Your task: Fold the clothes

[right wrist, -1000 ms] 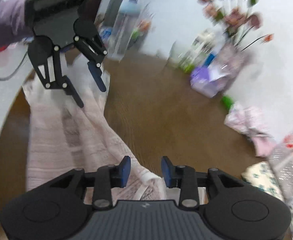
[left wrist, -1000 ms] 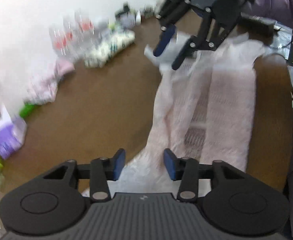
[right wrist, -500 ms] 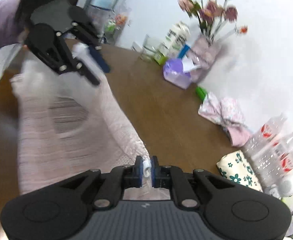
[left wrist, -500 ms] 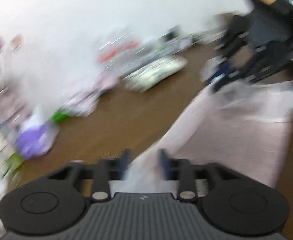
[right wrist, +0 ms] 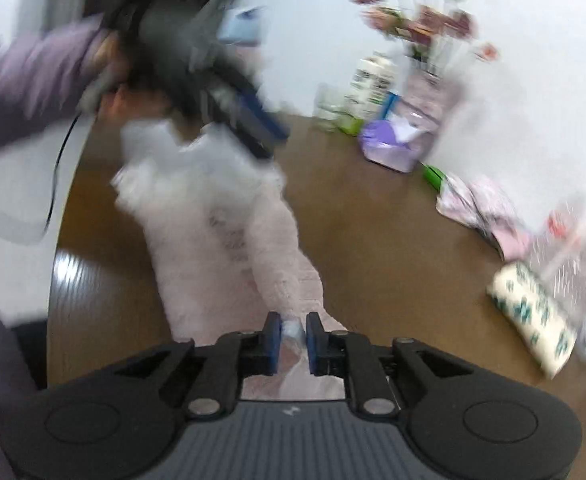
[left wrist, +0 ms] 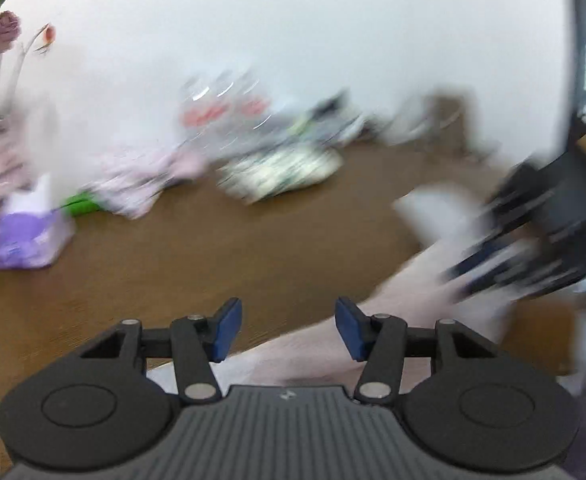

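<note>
One pink cloth lies along the brown worktop. The right tongs pinch its near edge; the left tongs are spread above it. A purple box, flowers and a floral roll line the wall.

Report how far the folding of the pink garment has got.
Early stage. Done: the pale pink fuzzy garment lies in a long, narrowed strip on the brown wooden table. In hand: the right gripper pinches its near end; the left gripper is open, holding nothing. Left: the end-to-end folds; it is no compact bundle yet.
</note>
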The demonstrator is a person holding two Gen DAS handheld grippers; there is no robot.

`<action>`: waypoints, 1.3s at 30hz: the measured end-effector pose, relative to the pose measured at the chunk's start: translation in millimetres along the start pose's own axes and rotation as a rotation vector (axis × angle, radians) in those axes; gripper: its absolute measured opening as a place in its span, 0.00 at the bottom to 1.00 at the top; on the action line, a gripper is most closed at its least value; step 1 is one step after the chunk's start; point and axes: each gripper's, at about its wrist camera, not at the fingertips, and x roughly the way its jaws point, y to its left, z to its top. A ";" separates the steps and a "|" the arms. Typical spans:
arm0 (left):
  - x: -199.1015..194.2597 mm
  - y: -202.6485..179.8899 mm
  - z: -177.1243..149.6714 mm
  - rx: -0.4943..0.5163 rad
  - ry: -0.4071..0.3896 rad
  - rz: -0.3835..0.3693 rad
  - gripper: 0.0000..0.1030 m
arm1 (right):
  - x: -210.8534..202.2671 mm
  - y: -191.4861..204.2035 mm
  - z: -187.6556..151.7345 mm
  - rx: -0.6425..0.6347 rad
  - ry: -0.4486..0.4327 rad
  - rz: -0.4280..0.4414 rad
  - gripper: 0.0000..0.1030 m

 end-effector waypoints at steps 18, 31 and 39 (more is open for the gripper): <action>35.0 -8.0 -33.1 -0.147 0.206 0.387 0.20 | 37.6 -53.8 -30.8 0.710 0.129 -0.304 0.00; -1.5 -8.4 -33.8 -0.223 0.072 0.429 0.47 | -3.3 -56.6 -42.6 0.877 -0.078 -0.195 0.26; 22.3 -15.5 -56.0 -0.237 0.113 0.455 0.50 | 51.7 10.8 -3.8 0.235 0.067 -0.336 0.05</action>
